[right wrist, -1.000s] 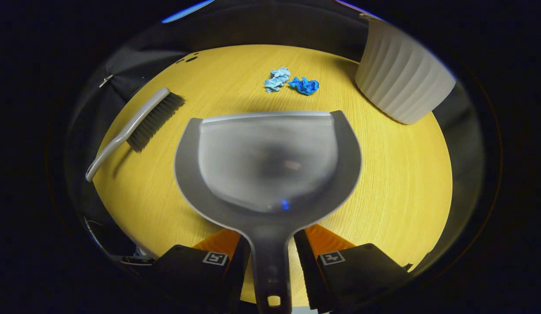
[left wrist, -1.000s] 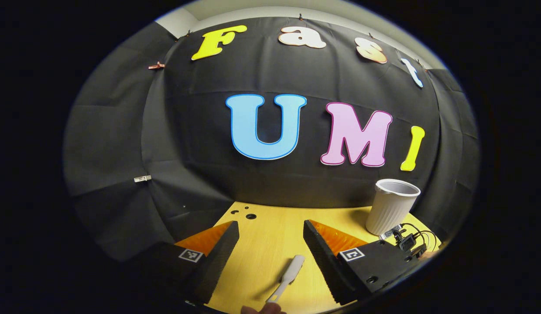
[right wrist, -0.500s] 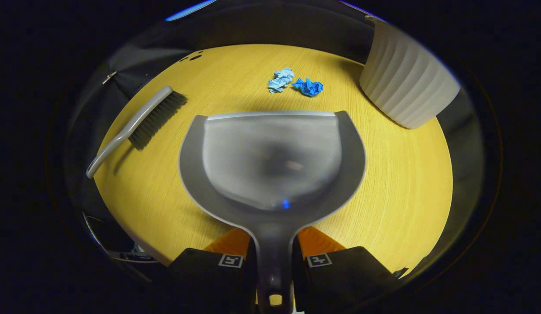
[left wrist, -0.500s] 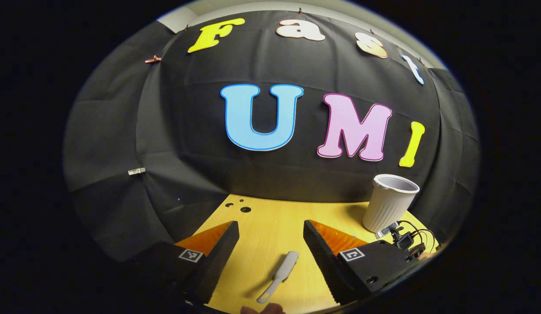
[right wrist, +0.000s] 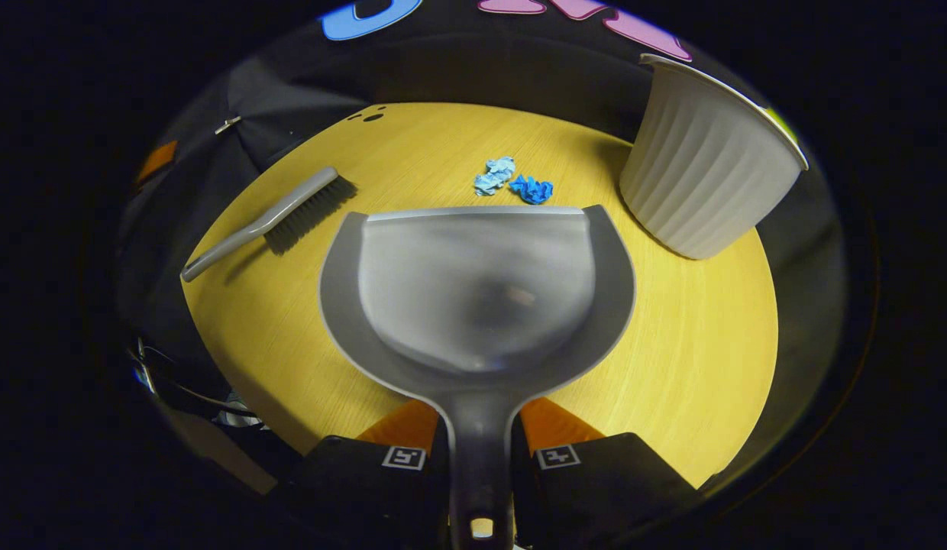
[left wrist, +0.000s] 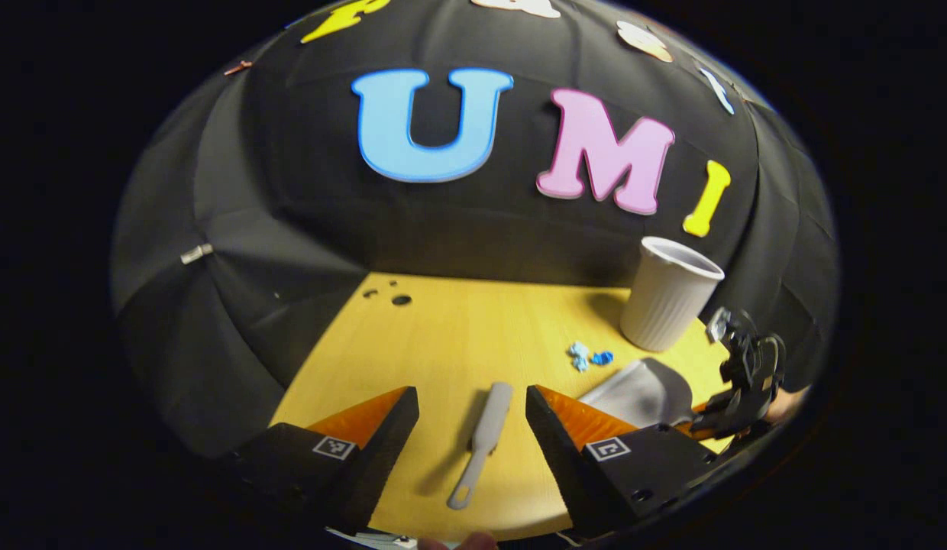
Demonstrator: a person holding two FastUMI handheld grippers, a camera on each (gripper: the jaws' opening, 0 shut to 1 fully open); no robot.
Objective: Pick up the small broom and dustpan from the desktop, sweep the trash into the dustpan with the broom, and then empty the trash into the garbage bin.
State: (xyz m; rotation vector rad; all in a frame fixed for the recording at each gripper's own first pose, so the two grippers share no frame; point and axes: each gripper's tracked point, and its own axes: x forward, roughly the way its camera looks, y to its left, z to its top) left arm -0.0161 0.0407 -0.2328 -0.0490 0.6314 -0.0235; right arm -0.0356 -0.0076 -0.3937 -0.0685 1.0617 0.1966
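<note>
My right gripper [right wrist: 479, 451] is shut on the handle of the grey dustpan [right wrist: 477, 286], whose front lip points at two crumpled blue paper scraps [right wrist: 513, 181] on the yellow desktop. The small grey broom [right wrist: 282, 220] lies flat at the left of the right gripper view, bristles to the right. In the left gripper view the same broom [left wrist: 479, 441] lies lengthwise between the open fingers of my left gripper [left wrist: 472, 416], untouched, handle end nearest. The dustpan [left wrist: 640, 391] and the right gripper [left wrist: 741, 382] appear at the right there, near the scraps [left wrist: 588, 357].
A white ribbed garbage bin [right wrist: 702, 176] stands upright at the back right of the desktop [right wrist: 695, 344], seen too as the bin [left wrist: 668, 292] in the left gripper view. Small holes [left wrist: 393, 297] mark the table's far left corner. Black cloth walls the booth.
My left gripper has tilted down and come forward over the broom, bringing scraps and dustpan into sight. The right gripper closed on the dustpan handle and shifted it slightly toward the scraps.
</note>
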